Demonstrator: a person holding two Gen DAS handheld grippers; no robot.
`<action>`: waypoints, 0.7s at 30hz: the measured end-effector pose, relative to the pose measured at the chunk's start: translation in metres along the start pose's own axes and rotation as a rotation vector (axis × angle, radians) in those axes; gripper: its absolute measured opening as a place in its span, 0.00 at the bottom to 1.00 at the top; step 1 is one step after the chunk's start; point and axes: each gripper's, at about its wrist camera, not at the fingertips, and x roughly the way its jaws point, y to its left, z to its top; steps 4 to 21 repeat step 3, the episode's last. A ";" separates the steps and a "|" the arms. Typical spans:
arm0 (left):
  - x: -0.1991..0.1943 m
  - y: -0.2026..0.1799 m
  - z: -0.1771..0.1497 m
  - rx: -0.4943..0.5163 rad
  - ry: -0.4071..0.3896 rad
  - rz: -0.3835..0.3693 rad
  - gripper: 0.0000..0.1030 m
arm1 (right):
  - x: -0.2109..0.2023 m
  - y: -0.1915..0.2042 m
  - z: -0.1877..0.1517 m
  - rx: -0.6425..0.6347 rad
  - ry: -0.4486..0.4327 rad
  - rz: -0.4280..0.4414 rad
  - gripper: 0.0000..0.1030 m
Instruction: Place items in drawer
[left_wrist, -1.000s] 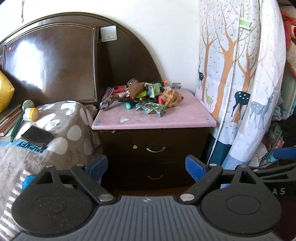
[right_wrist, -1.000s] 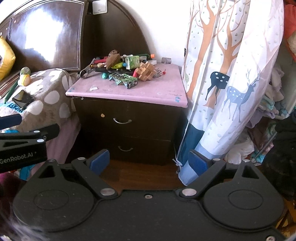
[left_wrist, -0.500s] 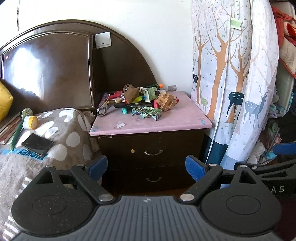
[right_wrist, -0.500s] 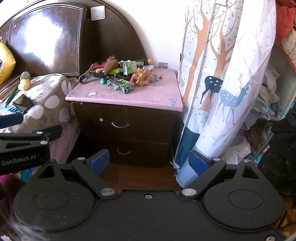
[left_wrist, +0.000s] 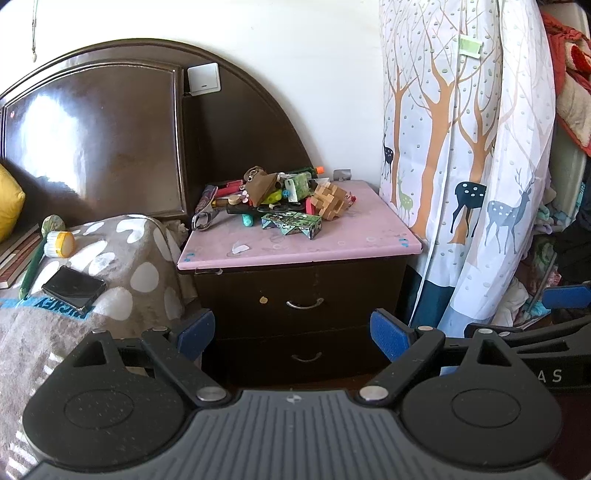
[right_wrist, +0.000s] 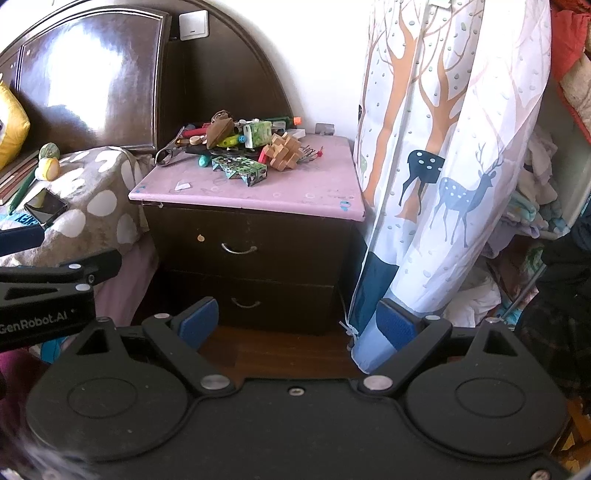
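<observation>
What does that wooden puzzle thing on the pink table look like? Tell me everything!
The wooden puzzle is a knot of pale, light-brown bars that cross and interlock, with square ends poking out on all sides. It looks like bare wood. It sits tilted at the right end of the toy pile on the pink tabletop, leaning against a red piece, just behind the green patterned box. Neither gripper touches it.

The left gripper (left_wrist: 291, 330) sits at the bottom centre of its own view with blue-padded fingers (left_wrist: 195, 330) spread wide and nothing between them. The right gripper (right_wrist: 299, 325) is likewise spread and empty, level at the bottom of its view. Each shows at the other view's edge.
</observation>
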 end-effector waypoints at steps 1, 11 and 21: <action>0.000 0.000 0.000 0.000 -0.001 -0.003 0.89 | 0.000 0.000 0.000 0.000 0.001 0.000 0.91; -0.001 0.001 -0.001 -0.001 -0.003 -0.008 0.89 | 0.000 0.001 0.000 0.000 0.002 0.001 0.91; -0.001 0.001 -0.001 -0.001 -0.003 -0.008 0.89 | 0.000 0.001 0.000 0.000 0.002 0.001 0.91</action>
